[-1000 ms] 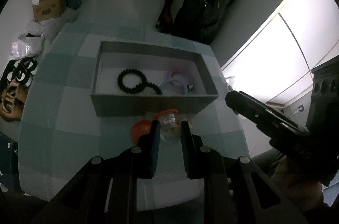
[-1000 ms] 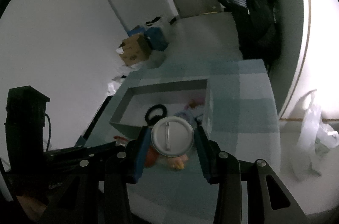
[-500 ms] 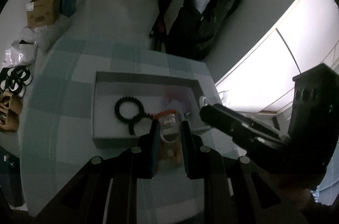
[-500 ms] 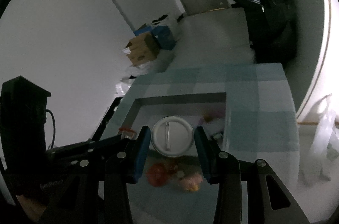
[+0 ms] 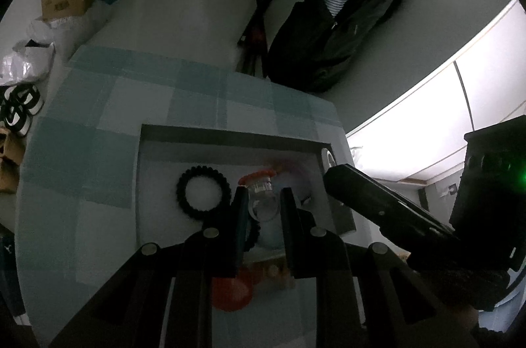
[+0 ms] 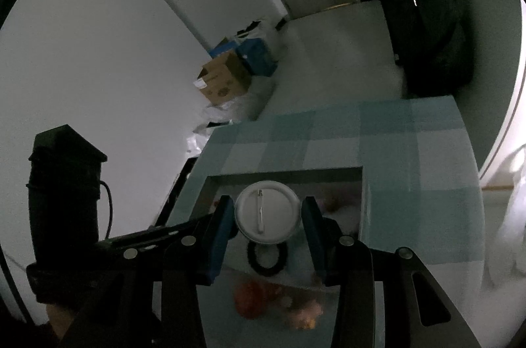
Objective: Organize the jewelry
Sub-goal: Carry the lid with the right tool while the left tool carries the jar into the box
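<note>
The small clear jar with an orange-red rim sits between the fingers of the left gripper, pinched narrow, over the middle of the grey tray. The round white pin badge, its back and clasp facing the camera, is clamped edge to edge in the right gripper, above the tray's near half. Both loads look carried, not resting. On the tray floor lies a black bead bracelet, left of the jar, with some pale, blurred items toward the right wall. The tray sits at the near right part of the checked table. Just outside its near wall lie an orange lid and some small yellowish pieces, too dim to name.

The step in hand appears to be bringing jar and badge into the tray. Next, each likely needs lowering onto a bare patch of floor, clear of the bracelet, before the fingers open; the loose items by the near wall are probably left to collect
</note>
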The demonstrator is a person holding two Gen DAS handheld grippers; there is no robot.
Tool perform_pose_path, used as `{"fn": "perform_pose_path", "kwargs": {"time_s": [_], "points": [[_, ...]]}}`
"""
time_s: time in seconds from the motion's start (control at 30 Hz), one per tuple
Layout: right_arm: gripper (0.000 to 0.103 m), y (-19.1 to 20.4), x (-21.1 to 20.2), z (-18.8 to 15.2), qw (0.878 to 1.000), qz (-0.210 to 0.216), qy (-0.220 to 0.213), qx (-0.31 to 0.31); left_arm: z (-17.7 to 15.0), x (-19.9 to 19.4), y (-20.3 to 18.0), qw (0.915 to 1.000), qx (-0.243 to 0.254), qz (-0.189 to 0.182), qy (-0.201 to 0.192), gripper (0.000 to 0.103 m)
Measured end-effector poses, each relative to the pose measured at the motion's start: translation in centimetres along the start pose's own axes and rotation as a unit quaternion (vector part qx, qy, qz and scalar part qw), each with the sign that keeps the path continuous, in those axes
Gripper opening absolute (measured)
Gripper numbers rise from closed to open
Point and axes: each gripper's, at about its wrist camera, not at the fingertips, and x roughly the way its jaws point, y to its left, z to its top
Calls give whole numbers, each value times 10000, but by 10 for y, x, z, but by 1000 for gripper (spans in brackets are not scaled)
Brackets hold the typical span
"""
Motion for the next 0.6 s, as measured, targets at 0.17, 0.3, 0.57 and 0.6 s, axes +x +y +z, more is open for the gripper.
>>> {"fn": "perform_pose_path", "kwargs": {"time_s": [0.17, 0.3, 0.57, 0.6], "points": [[42, -6, 6, 7, 9998, 47, 47, 174, 3, 6, 0, 10000, 16, -18, 66, 15], [42, -6, 11, 9, 9998, 34, 113, 190, 5, 9, 2, 9999, -3, -8, 111, 15], [42, -8, 15, 8, 9996, -41, 224, 168, 5, 8, 4, 9999, -127, 20, 69, 15], [42, -8, 14, 8, 9996, -40, 233, 163, 5, 8, 4, 9999, -136, 30, 38, 15]]}}
